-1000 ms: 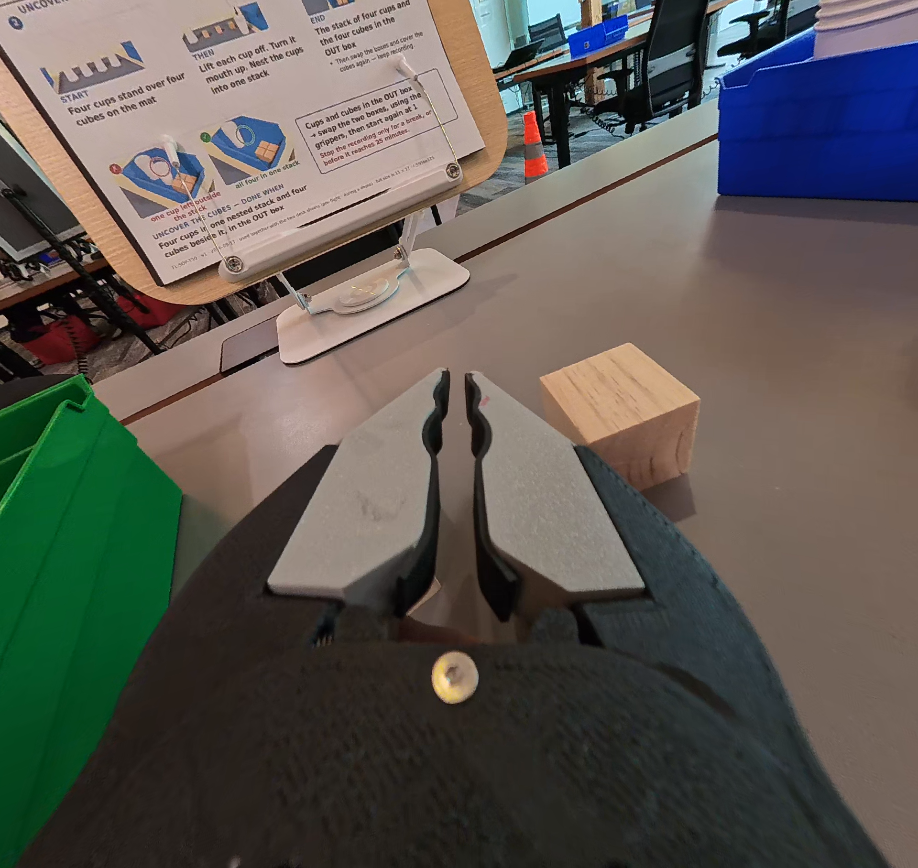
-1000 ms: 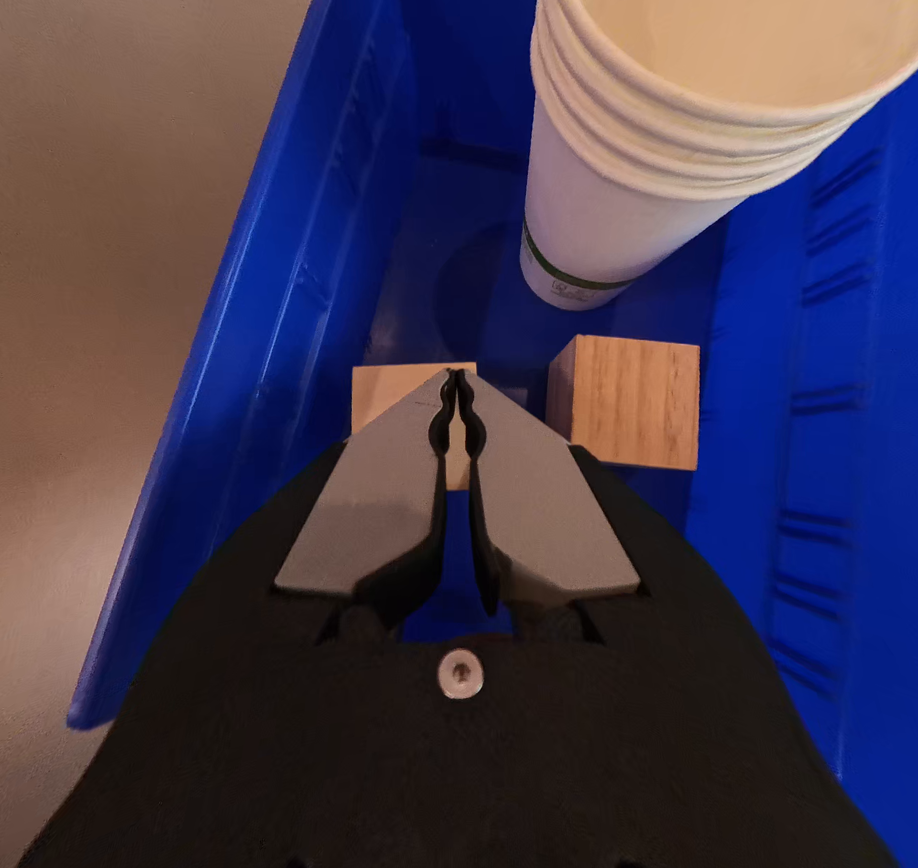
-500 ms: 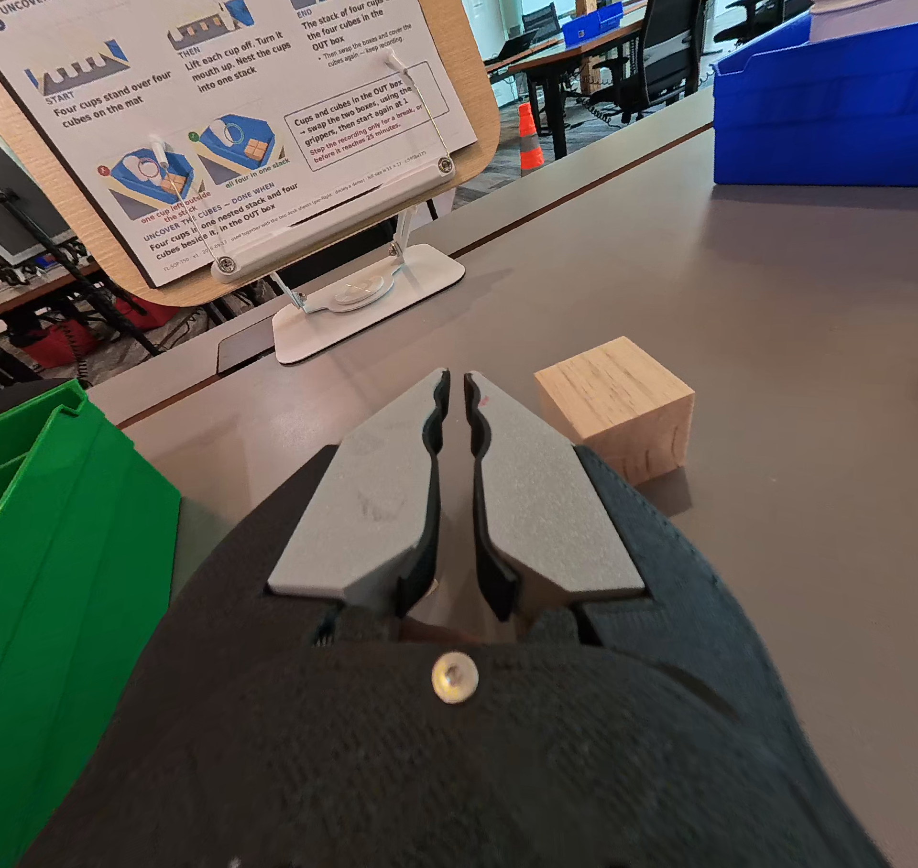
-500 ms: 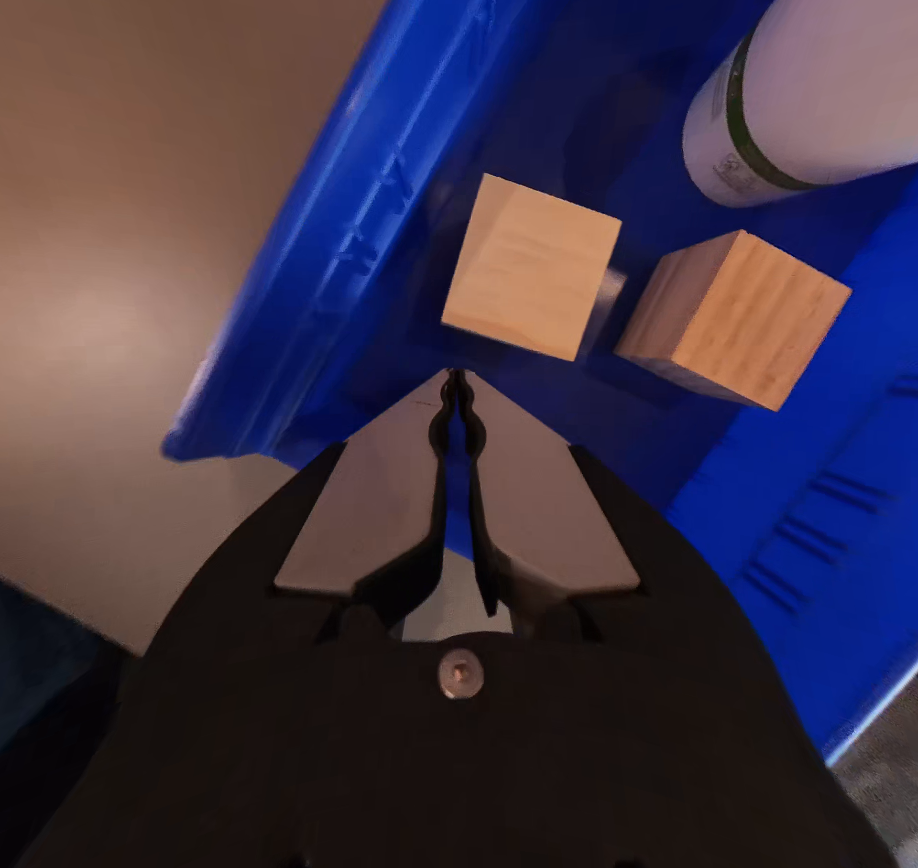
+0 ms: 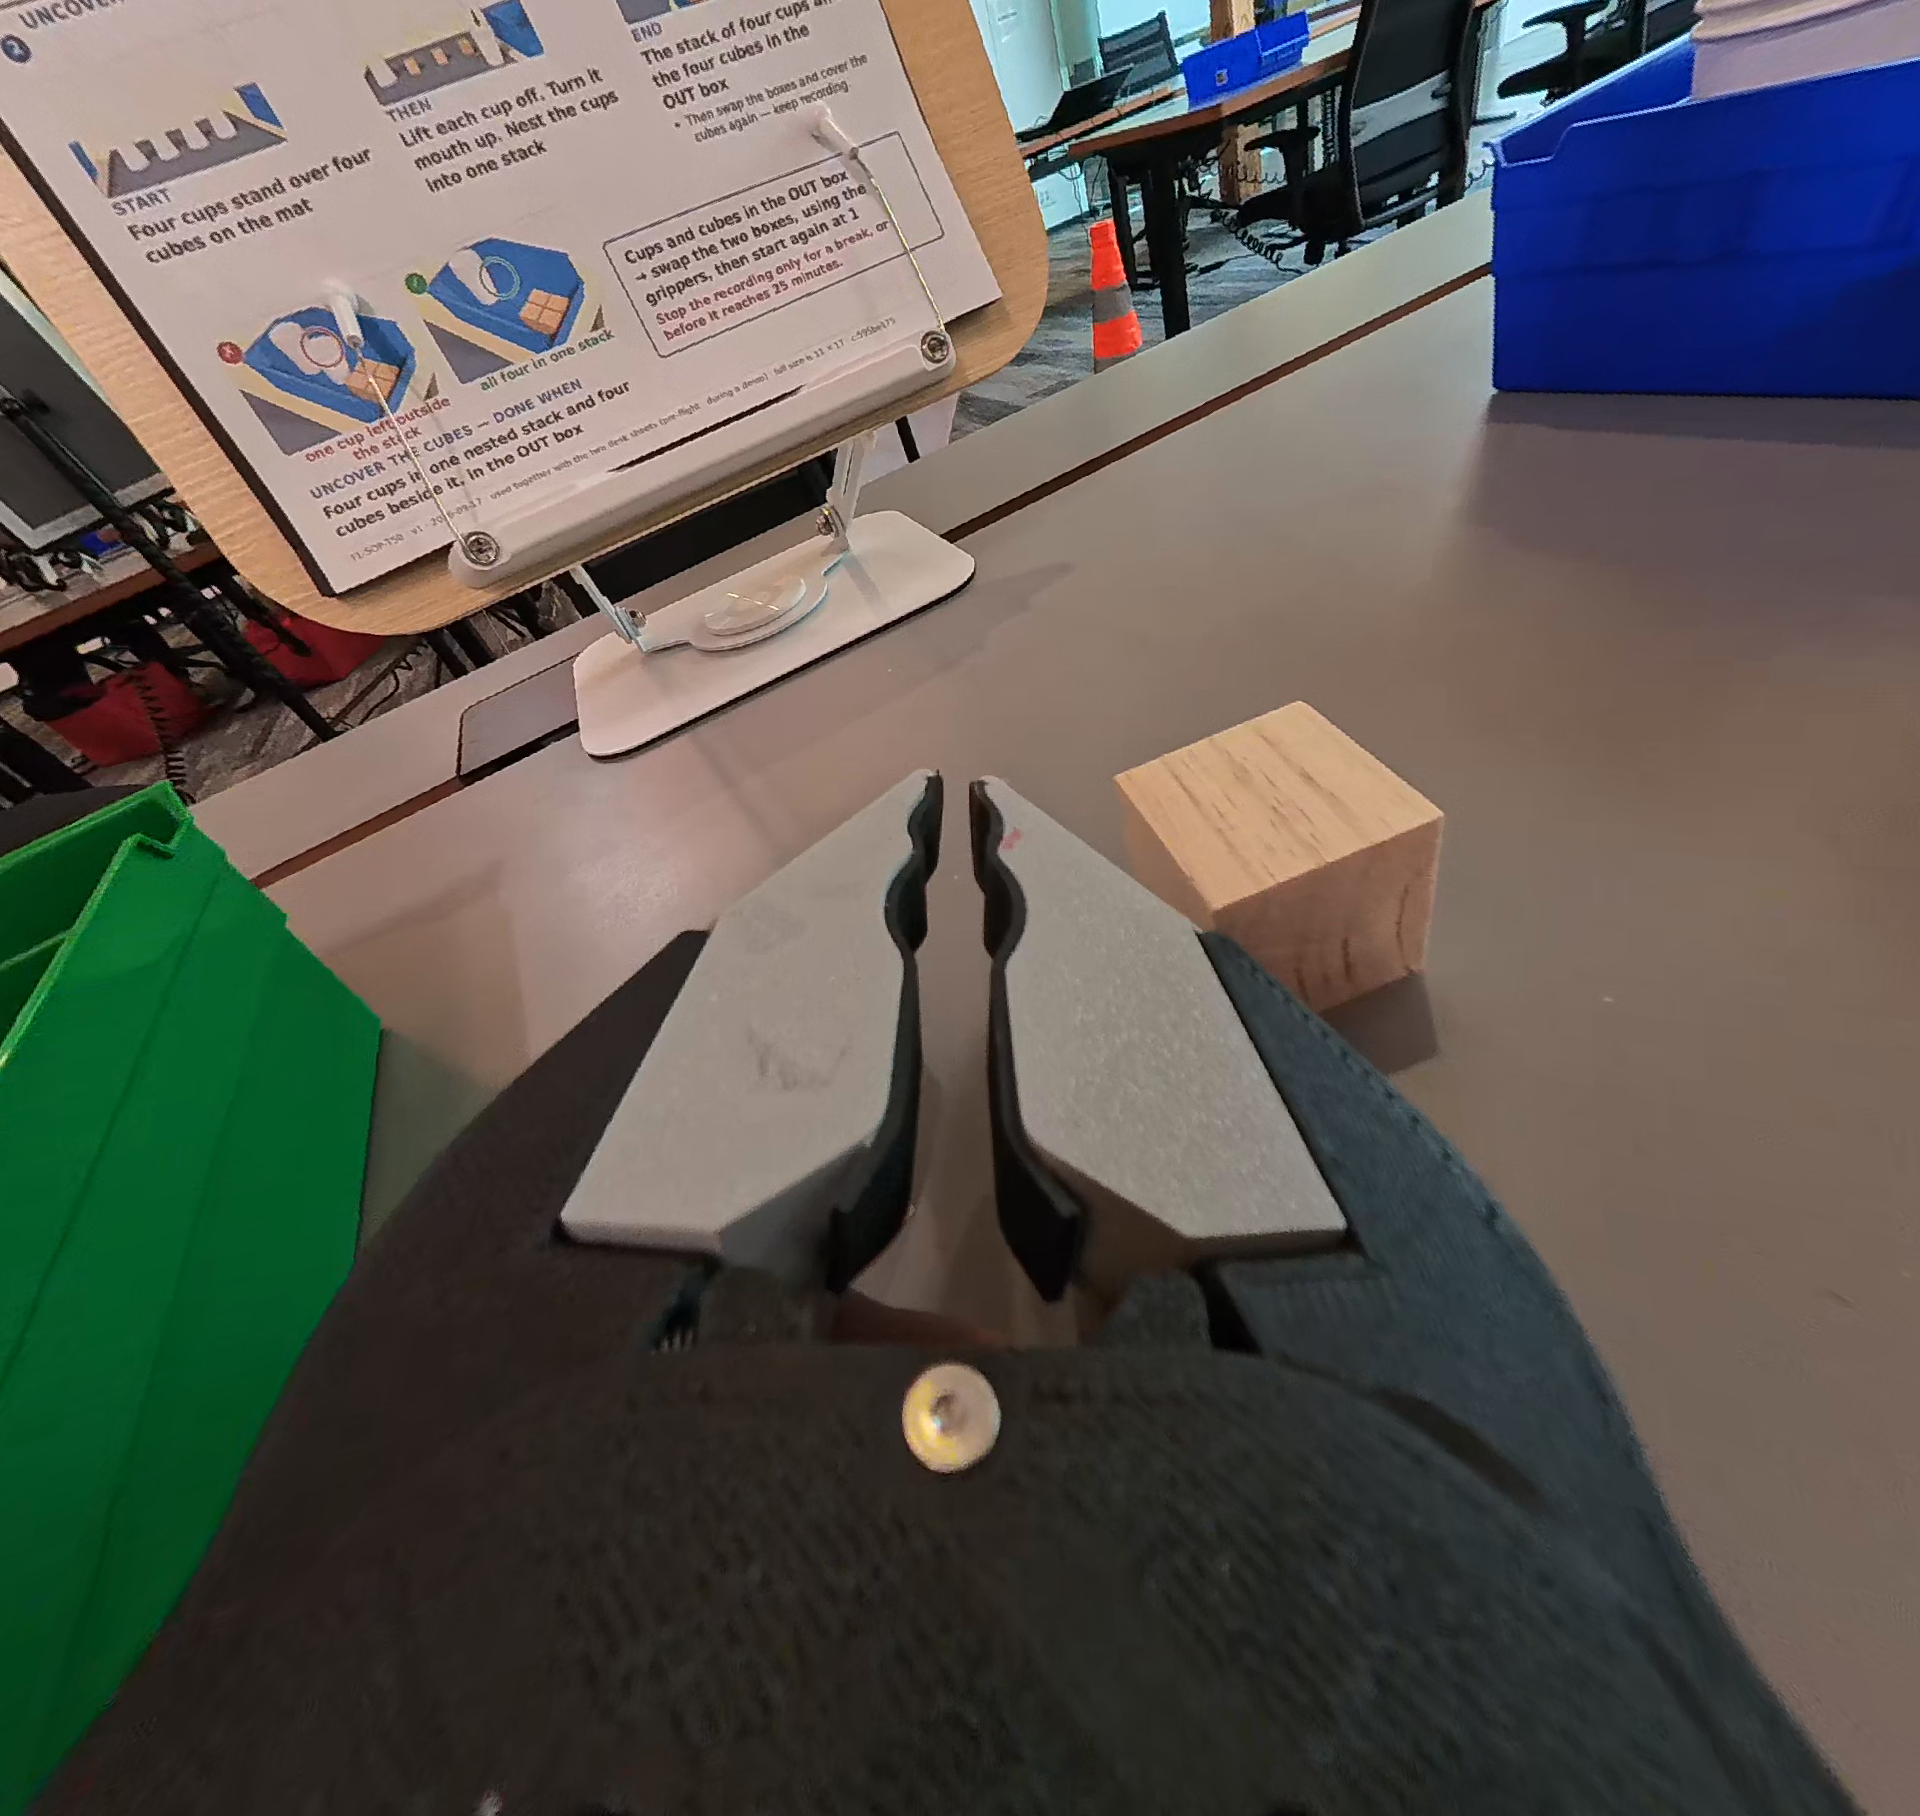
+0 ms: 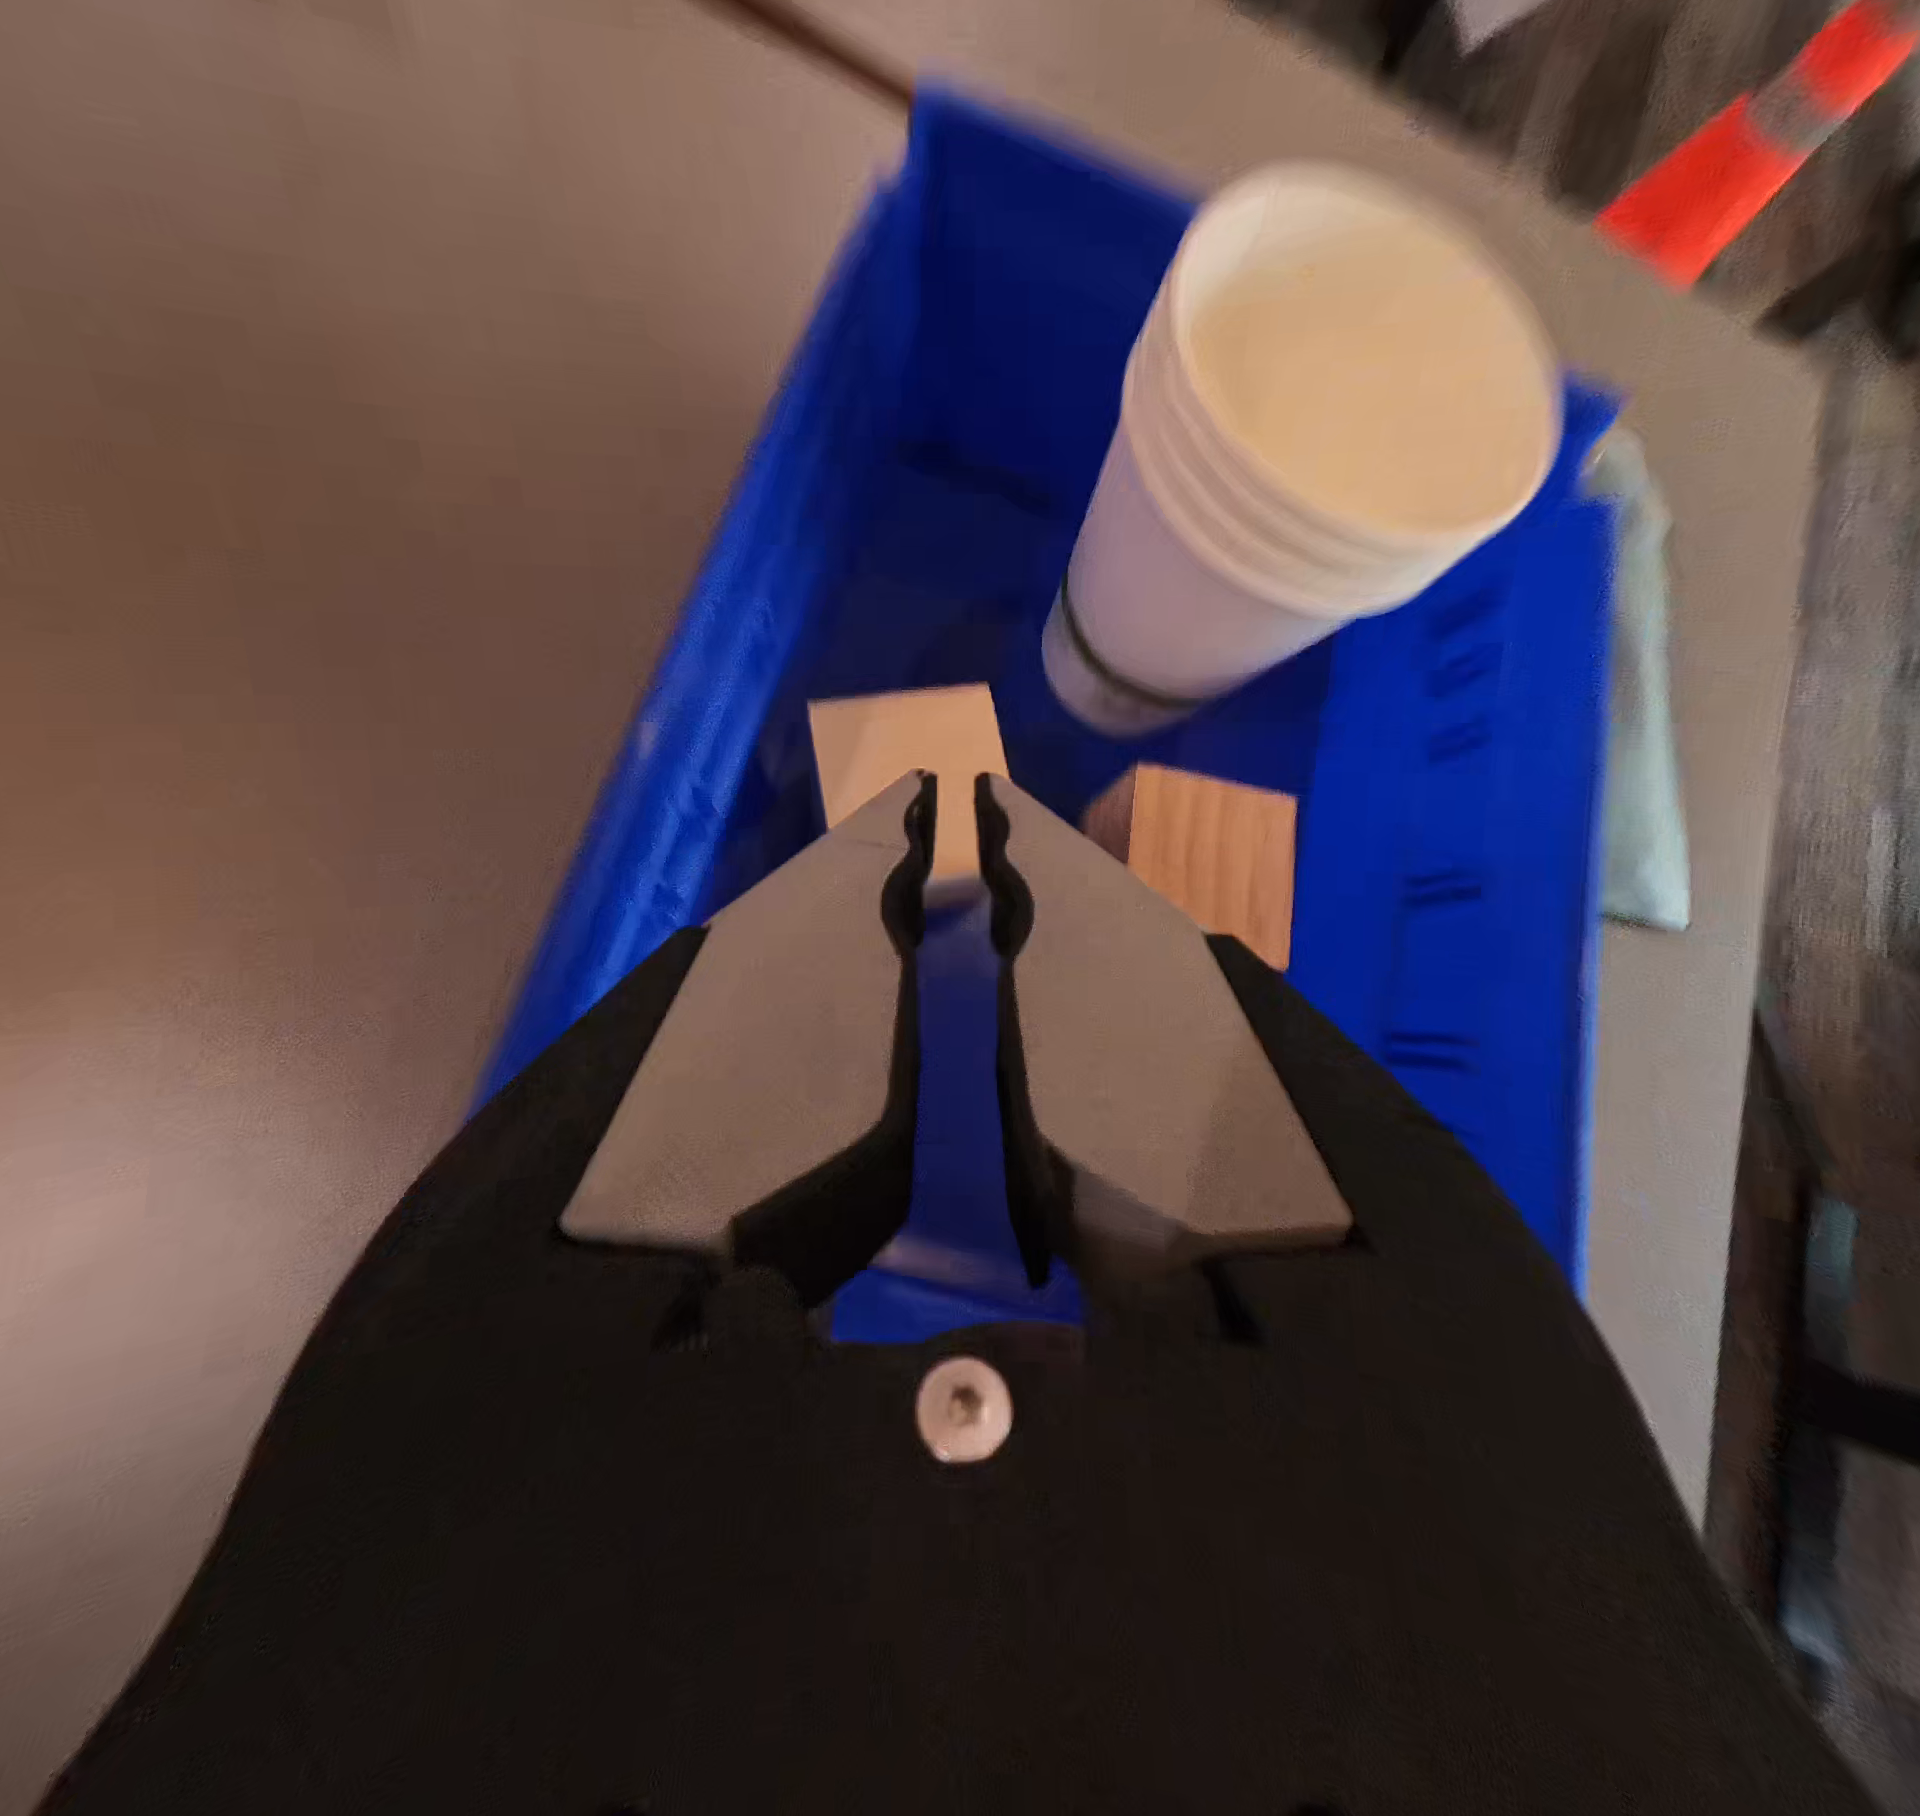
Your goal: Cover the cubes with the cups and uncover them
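At nine o'clock of my left view stands the green bin (image 5: pixel 156 1143), and past it at eleven o'clock the instruction board (image 5: pixel 499 208) leans on its white stand. My left tool (image 5: pixel 956 784) hovers low over the grey desk (image 5: pixel 1558 727), its jaws drawn to a narrow slit with nothing between them. One wooden cube (image 5: pixel 1283 878) already sits on the desk just beside its right finger, at two o'clock from the tips, apart from them. At one o'clock, farther off, is the blue bin (image 5: pixel 1704 239).

My right tool (image 6: pixel 956 790) looks down into that blue bin (image 6: pixel 665 727). Its jaws are also narrow and hold nothing; the near cube (image 6: pixel 904 738) shows beyond the tips at twelve o'clock, lying below them rather than between the pads. A second cube (image 6: pixel 1210 862) lies at two o'clock, partly behind my right finger, and the nested stack of white cups (image 6: pixel 1299 457) leans at one o'clock against the bin's far end. This view is blurred, so fine spacing is hard to read.

I judge the step in hand is fetching the next cube out. To do it well, I should spread the jaws wider than the cube before going down, square the pads to two opposite faces, stay clear of the bin wall at ten o'clock and of the neighbouring cube, then lift straight up and set it on the desk well apart from the first, leaving room for a cup over each.
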`<state>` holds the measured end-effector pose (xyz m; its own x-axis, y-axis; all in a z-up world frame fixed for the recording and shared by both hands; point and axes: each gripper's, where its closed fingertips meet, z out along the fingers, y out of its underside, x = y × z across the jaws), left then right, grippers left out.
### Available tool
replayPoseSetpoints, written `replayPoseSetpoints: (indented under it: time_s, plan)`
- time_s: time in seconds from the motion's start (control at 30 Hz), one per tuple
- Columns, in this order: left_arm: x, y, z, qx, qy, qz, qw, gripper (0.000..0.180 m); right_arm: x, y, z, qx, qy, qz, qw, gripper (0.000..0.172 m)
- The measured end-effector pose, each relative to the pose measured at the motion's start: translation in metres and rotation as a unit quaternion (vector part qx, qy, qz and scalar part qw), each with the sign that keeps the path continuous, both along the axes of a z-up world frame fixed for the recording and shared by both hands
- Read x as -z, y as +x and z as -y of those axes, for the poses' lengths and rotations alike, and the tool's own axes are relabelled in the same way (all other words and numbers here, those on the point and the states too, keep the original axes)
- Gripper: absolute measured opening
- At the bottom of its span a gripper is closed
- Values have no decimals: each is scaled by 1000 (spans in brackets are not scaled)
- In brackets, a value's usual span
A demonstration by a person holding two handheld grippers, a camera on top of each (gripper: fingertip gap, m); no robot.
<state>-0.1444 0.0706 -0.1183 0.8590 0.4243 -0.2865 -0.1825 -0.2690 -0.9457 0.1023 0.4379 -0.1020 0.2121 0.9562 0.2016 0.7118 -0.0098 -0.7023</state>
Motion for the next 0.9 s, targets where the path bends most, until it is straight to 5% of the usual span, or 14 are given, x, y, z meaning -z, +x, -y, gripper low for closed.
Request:
replayPoseSetpoints:
  time_s: [0.13, 0.33, 0.67, 0.77, 0.9]
  plan:
    - [1, -1, -2, 0, -7, -5, 1000, 3, -76, -29, 81, -113, 15, -143, 983, 6]
    - [0, 9, -5, 30, 1, 2, 1000, 9, -51, -82, 257, -358, -136, -105, 918, 40]
    - [-4, -5, 3, 5, 34, 45, 998, 18, 50, -199, 327, -371, -98, 17, 923, 81]
    - [-4, -9, 5, -1, 40, 58, 997, 18, 82, -207, 331, -379, -46, 86, 920, 59]
    - [-3, -12, 8, -12, 38, 57, 998, 17, 76, -201, 336, -368, -68, 77, 924, 58]
